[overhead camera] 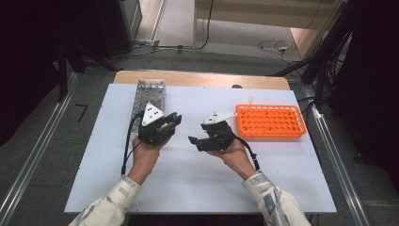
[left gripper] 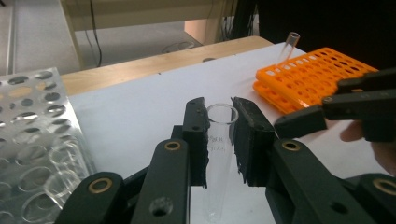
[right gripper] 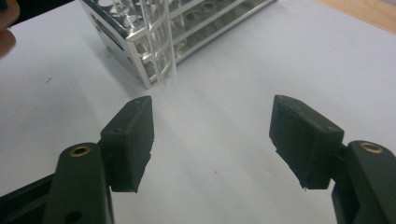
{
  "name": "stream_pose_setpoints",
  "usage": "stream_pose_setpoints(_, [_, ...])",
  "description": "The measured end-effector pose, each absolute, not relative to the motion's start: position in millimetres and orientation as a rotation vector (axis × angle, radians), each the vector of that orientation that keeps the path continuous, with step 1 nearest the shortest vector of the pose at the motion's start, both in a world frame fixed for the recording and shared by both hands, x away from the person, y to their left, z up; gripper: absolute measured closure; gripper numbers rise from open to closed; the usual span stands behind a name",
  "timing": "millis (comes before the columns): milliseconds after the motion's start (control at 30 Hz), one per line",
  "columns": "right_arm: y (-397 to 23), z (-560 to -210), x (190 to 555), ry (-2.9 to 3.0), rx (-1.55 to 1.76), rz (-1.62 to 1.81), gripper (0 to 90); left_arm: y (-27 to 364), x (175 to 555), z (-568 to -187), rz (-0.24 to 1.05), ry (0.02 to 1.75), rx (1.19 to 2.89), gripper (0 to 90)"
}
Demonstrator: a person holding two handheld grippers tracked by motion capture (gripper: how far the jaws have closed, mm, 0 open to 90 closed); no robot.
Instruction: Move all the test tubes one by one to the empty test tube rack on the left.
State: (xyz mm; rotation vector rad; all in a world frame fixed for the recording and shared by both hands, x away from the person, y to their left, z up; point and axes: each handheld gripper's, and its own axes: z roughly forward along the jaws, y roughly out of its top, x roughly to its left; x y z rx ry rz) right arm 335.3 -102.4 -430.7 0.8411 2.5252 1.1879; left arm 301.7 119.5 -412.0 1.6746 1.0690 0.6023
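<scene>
My left gripper is shut on a clear glass test tube, clamped just below its open rim, with the tube hanging down toward the white table. In the high view the left gripper sits beside the metal tube rack. My right gripper stands open, wide, with nothing between its pads. It faces the left one from close by. In the right gripper view the held tube hangs in front of the metal rack.
An orange tube rack lies at the right of the white table sheet, with one tube standing at its far corner. The metal rack holds several glass tubes. Beyond the table's far wooden edge is floor with cables.
</scene>
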Motion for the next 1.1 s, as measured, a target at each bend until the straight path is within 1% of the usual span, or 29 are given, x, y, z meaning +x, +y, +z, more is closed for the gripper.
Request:
stream_pose_setpoints(433, [-125,-430,339,2.487,0.879,1.19,29.4,145,335,-400,0.659,1.177,1.613,75.5])
stream_pose_setpoints(667, [-126,-430,340,2.484,0.882,1.19,29.6,155,343,-394,0.687,1.2,1.582,75.5])
stream_pose_setpoints(1100, [-129,-428,340,2.473,0.892,1.197,29.9,161,355,-392,0.743,1.232,1.563,75.5])
